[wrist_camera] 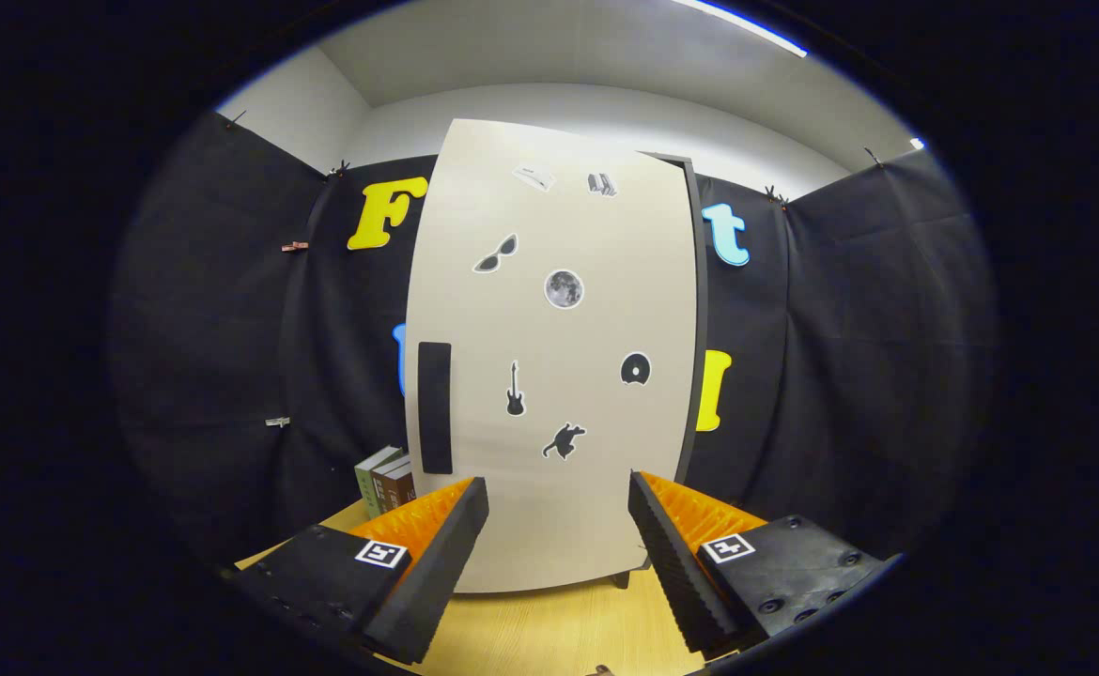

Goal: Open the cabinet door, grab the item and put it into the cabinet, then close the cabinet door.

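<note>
A tall cream cabinet (554, 357) stands on the wooden table just beyond my fingers, its door shut and dotted with small stickers. A black vertical handle (435, 407) sits along the door's left side, a little above my left finger. My gripper (559, 498) is open, facing the lower part of the door with nothing between its fingers. Several books (385, 481) stand upright on the table to the left of the cabinet, just beyond the left finger.
The light wooden table (549, 629) runs under the fingers to the cabinet's base. Black cloth walls close in behind and on both sides of the cabinet.
</note>
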A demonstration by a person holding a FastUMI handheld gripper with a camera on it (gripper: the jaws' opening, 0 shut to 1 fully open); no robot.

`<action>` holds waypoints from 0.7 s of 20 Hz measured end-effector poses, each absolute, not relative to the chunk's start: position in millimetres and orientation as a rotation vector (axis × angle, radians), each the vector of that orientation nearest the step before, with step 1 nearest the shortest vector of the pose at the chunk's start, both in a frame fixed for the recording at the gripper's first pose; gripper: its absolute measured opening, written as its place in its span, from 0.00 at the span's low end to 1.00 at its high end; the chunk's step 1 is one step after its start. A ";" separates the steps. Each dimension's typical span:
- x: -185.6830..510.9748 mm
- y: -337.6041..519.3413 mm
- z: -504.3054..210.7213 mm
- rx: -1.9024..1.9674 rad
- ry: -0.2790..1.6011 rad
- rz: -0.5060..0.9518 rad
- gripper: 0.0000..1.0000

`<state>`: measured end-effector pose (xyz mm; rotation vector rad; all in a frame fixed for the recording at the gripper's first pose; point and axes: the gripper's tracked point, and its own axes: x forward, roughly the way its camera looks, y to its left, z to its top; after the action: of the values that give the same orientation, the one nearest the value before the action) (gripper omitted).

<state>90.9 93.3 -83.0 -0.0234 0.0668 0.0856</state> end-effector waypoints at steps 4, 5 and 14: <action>92.1 73.2 -74.1 -0.033 0.051 0.033 0.97; 90.9 74.1 -72.5 -0.032 0.047 0.038 0.97; 100.3 73.6 -72.7 -0.055 0.050 0.053 0.98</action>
<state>100.3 73.6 -72.7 -0.0547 0.0500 0.0526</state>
